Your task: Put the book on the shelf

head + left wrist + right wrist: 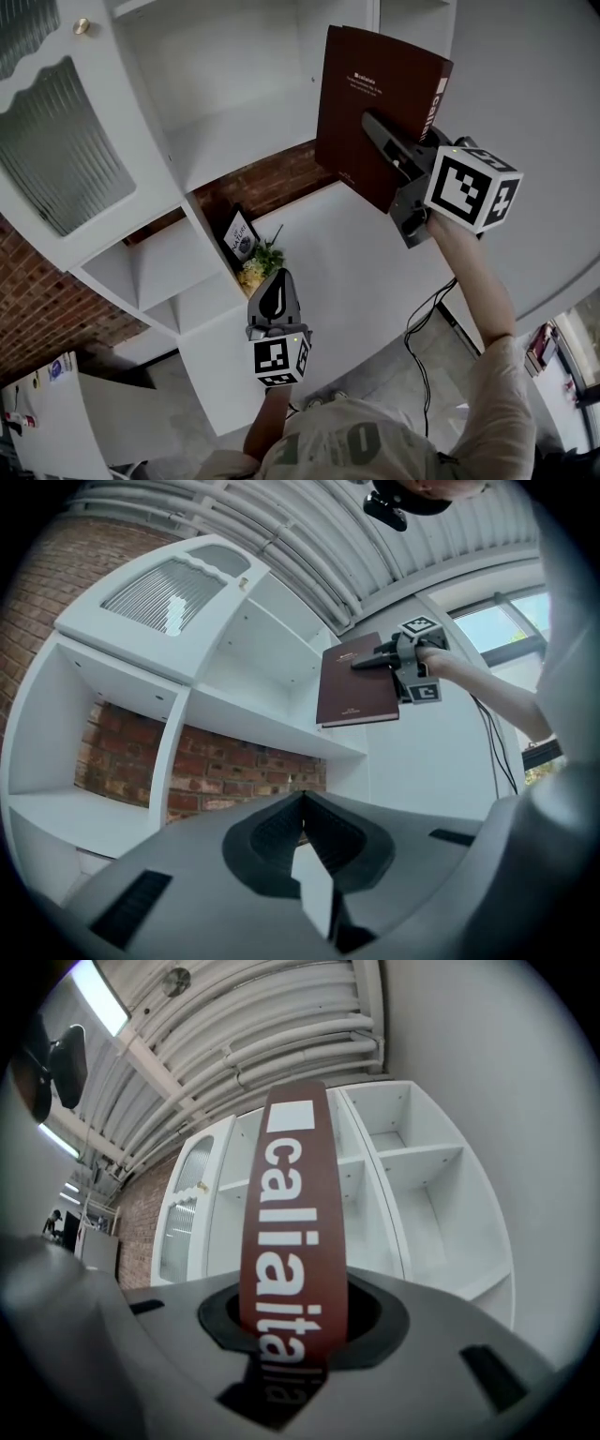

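Brick wall [37, 309], white wall [525, 94] — ribbed ceiling [309, 536], window [497, 625] w/ daylight.

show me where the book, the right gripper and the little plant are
book [370, 75], head view, on its dark red front cover
right gripper [373, 127], head view, at the jaw tips clamped on the book
plant [265, 255], head view, on its green leaves

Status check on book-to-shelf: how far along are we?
Done: the book is picked up, with the right gripper shut on its spine edge. In hand: it is held roughly upright in the air, in front of the upper compartments of the white shelf, and rests on no board as far as I can tell. Left: set it into a compartment and let go. The left gripper is shut, empty and down low.
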Tool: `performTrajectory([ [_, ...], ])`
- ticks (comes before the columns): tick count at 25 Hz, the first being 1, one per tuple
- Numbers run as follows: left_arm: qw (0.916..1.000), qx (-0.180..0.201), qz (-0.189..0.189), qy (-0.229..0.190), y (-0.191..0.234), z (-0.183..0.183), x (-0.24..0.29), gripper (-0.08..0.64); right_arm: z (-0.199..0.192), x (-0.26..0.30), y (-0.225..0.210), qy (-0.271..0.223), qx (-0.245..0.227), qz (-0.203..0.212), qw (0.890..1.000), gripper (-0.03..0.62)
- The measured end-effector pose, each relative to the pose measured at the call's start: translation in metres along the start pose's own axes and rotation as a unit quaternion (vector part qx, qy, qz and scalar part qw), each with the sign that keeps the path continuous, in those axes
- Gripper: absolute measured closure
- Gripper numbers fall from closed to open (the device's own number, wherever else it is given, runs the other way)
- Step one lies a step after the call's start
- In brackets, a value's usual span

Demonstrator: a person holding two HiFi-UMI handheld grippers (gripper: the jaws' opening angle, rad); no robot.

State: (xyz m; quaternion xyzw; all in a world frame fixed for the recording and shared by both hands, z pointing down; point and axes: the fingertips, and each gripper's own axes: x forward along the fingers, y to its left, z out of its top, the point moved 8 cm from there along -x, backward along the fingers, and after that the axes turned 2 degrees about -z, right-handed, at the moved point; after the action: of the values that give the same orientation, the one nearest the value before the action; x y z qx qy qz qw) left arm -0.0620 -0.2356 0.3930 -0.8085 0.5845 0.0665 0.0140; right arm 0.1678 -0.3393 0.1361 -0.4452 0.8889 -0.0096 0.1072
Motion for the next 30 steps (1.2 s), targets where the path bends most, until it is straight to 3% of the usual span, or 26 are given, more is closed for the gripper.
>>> performTrajectory([
  [5,0.9998,-0.017,0.002,0.006,0.006,-0.007,-0.002,0.548,0.039,0.036,0.0,-0.003,-0.058,-0.017,0.998,0.442],
  [10,0.9997,-0.019,0.009,0.012,0.015,-0.01,-0.003,0.548,0.053,0.07,-0.006,-0.002,-0.062,-0.031,0.998,0.441],
  [17,0.9996,-0.017,0.017,0.018,0.029,-0.011,0.001,0.548,0.026,0.124,-0.023,0.023,-0.048,-0.055,0.997,0.441],
  [30,0.9988,-0.022,0.025,0.035,0.058,-0.03,0.022,0.548,-0.004,0.189,-0.032,0.039,-0.023,-0.052,0.998,0.442],
])
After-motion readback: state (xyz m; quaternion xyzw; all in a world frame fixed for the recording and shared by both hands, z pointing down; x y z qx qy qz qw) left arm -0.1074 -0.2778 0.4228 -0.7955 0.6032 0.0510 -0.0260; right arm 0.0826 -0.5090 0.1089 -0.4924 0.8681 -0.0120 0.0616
